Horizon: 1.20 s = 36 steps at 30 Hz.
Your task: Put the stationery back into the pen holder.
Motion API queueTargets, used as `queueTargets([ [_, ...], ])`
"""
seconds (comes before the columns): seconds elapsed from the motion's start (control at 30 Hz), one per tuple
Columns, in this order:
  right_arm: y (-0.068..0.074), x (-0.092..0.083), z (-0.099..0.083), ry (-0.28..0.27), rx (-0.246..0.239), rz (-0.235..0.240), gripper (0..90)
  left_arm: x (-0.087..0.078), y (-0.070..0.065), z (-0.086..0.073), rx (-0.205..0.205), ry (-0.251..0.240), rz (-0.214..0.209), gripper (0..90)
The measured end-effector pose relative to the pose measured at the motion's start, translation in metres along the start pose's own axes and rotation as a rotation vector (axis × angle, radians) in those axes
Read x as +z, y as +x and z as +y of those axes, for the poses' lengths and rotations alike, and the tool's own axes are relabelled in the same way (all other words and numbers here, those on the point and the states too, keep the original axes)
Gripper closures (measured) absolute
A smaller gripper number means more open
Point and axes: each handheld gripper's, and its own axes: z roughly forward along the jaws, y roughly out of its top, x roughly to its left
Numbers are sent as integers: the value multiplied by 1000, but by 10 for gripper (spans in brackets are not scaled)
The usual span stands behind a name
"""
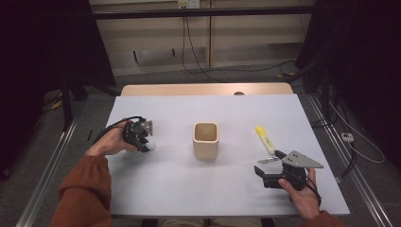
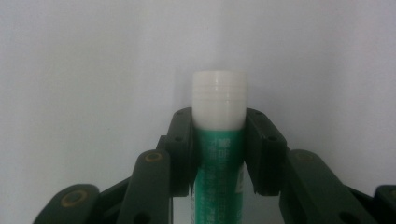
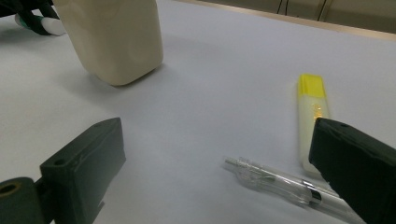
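**Glue stick pinched on the left, right jaws spread over the pens**

The left gripper [image 2: 218, 154] pinches a green glue stick [image 2: 219, 172] just below its white cap [image 2: 219, 98], both pads flat against the tube. In the high view this gripper [image 1: 143, 142] sits well to the left of the cream cup [image 1: 206, 140], with the white cap end resting at the table [image 1: 189, 189]. The right gripper [image 3: 219, 177] stands spread with nothing between its jaws; it hovers to the right of the cup and nearer the person. A clear pen [image 3: 280, 184] lies just ahead of it, partly hidden behind the right jaw, and a yellow highlighter [image 3: 312, 105] lies beyond, right of the cup. The print on the glue stick's label is pale and too blurred to read. The tube's lower end is cut off.
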Motion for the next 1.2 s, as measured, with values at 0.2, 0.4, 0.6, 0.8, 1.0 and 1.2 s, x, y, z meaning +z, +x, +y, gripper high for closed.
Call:
queueTargets([
  [0.2, 0, 0, 0, -1, 0, -1, 32, -3, 1, -2, -49, -25, 8, 658],
  [0.4, 1, -1, 0, -3, -5, 1, 32, -13, 1, 1, -152, -116, 29, 659],
  [0.6, 2, -1, 1, -1, -10, 5, 32, -24, -4, 5, -230, -175, 44, 659],
  [0.8, 3, -1, 1, 0, -11, 8, 32, -38, -14, 7, -277, -257, 62, 659],
  [1.0, 3, 0, 1, 1, -14, 8, 33, -47, -23, 7, -331, -314, 93, 659],
  [1.2, 3, 0, 1, 1, -13, 9, 32, -57, -31, 3, -394, -394, 124, 659],
])
